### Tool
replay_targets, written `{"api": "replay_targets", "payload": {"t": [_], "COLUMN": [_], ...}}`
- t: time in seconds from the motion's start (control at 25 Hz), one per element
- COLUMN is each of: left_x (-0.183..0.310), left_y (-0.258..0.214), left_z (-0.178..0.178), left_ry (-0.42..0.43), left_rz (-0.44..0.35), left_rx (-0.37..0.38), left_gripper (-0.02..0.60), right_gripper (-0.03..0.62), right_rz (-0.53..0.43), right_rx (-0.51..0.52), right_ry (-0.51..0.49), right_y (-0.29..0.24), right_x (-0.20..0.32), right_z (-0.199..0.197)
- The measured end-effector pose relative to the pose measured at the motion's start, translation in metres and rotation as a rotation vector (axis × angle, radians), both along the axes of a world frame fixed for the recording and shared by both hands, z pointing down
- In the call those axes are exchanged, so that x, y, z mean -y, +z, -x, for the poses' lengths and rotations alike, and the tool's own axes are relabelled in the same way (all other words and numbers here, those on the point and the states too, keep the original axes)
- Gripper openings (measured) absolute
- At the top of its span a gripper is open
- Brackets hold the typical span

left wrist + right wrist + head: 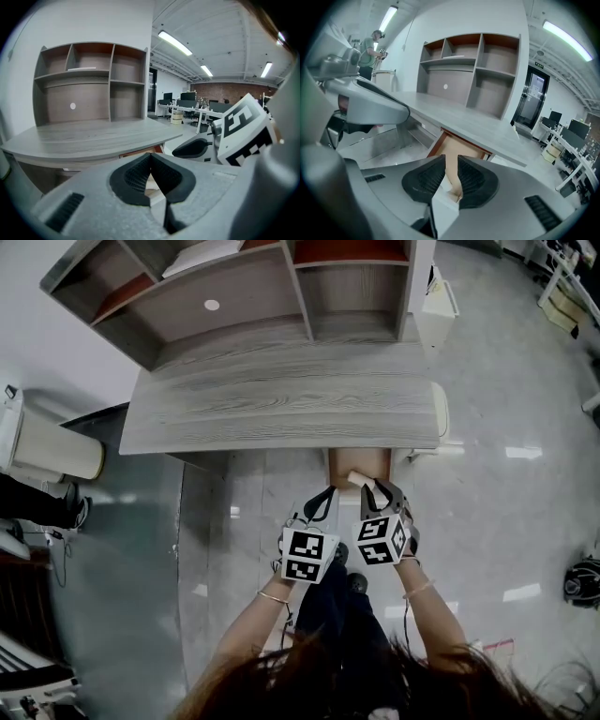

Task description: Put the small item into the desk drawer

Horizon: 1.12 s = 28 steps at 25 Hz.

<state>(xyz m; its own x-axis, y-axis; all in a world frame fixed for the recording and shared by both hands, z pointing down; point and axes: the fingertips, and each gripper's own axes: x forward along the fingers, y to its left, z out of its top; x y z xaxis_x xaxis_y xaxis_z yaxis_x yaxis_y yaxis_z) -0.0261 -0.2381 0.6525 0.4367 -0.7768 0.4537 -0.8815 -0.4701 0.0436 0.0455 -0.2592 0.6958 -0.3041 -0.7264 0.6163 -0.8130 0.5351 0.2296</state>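
Two grippers, low centre: left gripper (326, 493) pinched shut, empty; right gripper (379, 486) half-open, holding nothing. Open drawer (342, 460) has small cream block (357, 479) at its front edge — probably nudge deeper before closing.

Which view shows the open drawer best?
The right gripper view: the drawer stands open under the desk, large, with its pale inside showing. In the head view the drawer is small, seen from above. In the left gripper view only a thin strip of the drawer shows under the desk edge.
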Motion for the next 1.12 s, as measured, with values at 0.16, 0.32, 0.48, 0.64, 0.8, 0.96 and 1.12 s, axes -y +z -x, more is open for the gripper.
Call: {"api": "replay_targets", "payload": {"t": [0.16, 0.32, 0.48, 0.64, 0.8, 0.96, 1.12], "left_x": [-0.005, -0.009, -0.013, -0.013, -0.016, -0.020, -0.023], "left_y": [-0.019, -0.040, -0.059, -0.078, -0.095, -0.117, -0.143], "left_z": [-0.003, -0.005, -0.010, -0.014, -0.016, -0.021, -0.024], "left_ry": [-0.008, -0.009, 0.001, 0.013, 0.007, 0.017, 0.019], "left_rz": [-0.013, -0.028, -0.038, -0.044, -0.041, -0.056, -0.078], "left_rx": [-0.002, -0.008, -0.013, -0.017, -0.042, -0.058, -0.064], "left_gripper": [0.015, 0.015, 0.015, 0.015, 0.015, 0.015, 0.015], "right_gripper": [0.067, 0.057, 0.046, 0.035, 0.028, 0.021, 0.006], "right_rz": [-0.028, -0.055, -0.083, -0.108, -0.125, -0.143, -0.152], "right_rx": [0.010, 0.026, 0.045, 0.059, 0.097, 0.118, 0.144], "right_ry": [0.007, 0.020, 0.029, 0.035, 0.050, 0.054, 0.057], "right_y": [-0.022, -0.047, -0.071, -0.094, -0.114, -0.135, -0.157], "right_x": [-0.004, -0.006, -0.010, -0.012, -0.017, -0.022, -0.029], "right_z": [-0.005, -0.008, -0.013, -0.017, -0.018, -0.020, -0.022]}}
